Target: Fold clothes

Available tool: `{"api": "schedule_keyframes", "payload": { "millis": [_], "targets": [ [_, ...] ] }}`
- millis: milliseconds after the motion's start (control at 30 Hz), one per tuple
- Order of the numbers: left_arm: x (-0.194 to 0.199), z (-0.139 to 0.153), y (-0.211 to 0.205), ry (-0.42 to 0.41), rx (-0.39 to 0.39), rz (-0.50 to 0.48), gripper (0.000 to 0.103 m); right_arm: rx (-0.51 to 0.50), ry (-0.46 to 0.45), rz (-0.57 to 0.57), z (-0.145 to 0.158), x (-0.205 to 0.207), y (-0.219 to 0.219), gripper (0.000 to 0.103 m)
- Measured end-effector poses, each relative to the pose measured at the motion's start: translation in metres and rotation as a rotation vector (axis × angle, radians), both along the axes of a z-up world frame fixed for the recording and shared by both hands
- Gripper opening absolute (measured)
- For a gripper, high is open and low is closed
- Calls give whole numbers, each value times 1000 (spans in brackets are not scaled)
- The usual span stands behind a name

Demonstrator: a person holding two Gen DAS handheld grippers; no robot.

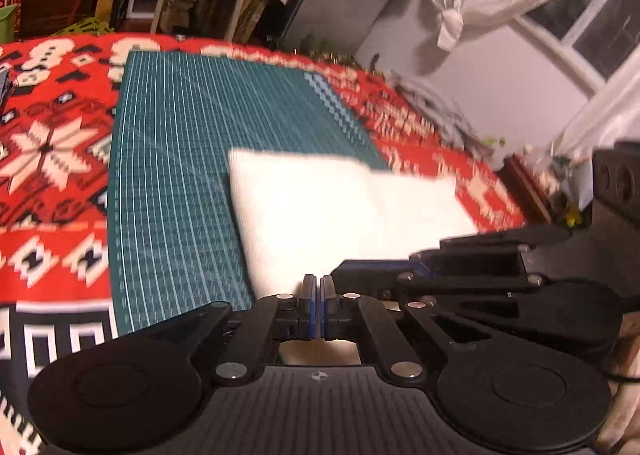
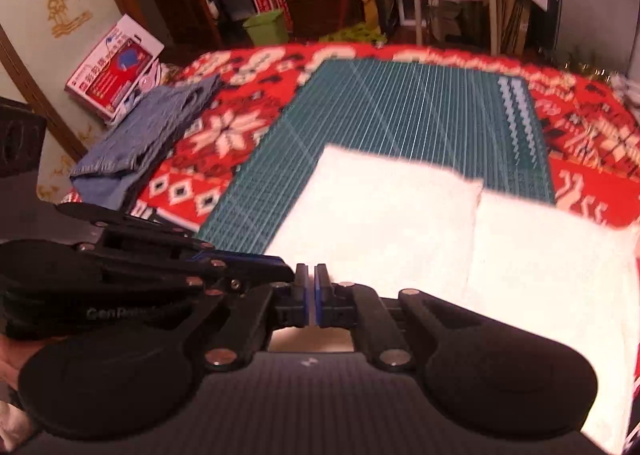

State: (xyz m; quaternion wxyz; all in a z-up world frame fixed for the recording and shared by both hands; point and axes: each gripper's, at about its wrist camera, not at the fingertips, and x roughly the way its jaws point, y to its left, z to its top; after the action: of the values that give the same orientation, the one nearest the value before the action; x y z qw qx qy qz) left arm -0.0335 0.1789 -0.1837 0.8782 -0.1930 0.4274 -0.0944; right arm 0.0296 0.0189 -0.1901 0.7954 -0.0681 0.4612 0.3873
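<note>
Since both grippers sit side by side at the near edge of the white cloth [image 2: 384, 223], left gripper [image 1: 318, 303] and right gripper [image 2: 311, 295] each pinch it, probably to fold it across the green mat [image 1: 192, 175].

We've got plenty of open room on the far half of the green mat [image 2: 400, 111], nothing sitting on it past the white cloth [image 2: 384, 223]. Left of the mat, the red blanket [image 2: 224, 135] is bare until the folded denim [image 2: 148, 135] at its edge. Our two grippers sit just beside each other at the near edge, so there's hardly any gap between them.
</note>
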Motion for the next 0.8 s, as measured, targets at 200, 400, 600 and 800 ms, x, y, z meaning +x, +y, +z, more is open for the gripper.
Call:
{"api": "schedule_keyframes", "payload": {
  "millis": [200, 400, 600, 800],
  "targets": [
    [-7, 2, -2, 4, -5, 2, 2, -1, -9, 15, 6, -12, -5, 3],
    [-20, 0, -10, 25, 11, -21, 2, -14, 1, 34, 0, -28, -11, 3],
    [-33, 5, -14, 33, 22, -27, 2, 3, 17, 50, 8, -39, -19, 4],
    [-42, 2, -16, 36, 20, -13, 2, -4, 16, 44, 2, -50, -22, 4]
  ]
}}
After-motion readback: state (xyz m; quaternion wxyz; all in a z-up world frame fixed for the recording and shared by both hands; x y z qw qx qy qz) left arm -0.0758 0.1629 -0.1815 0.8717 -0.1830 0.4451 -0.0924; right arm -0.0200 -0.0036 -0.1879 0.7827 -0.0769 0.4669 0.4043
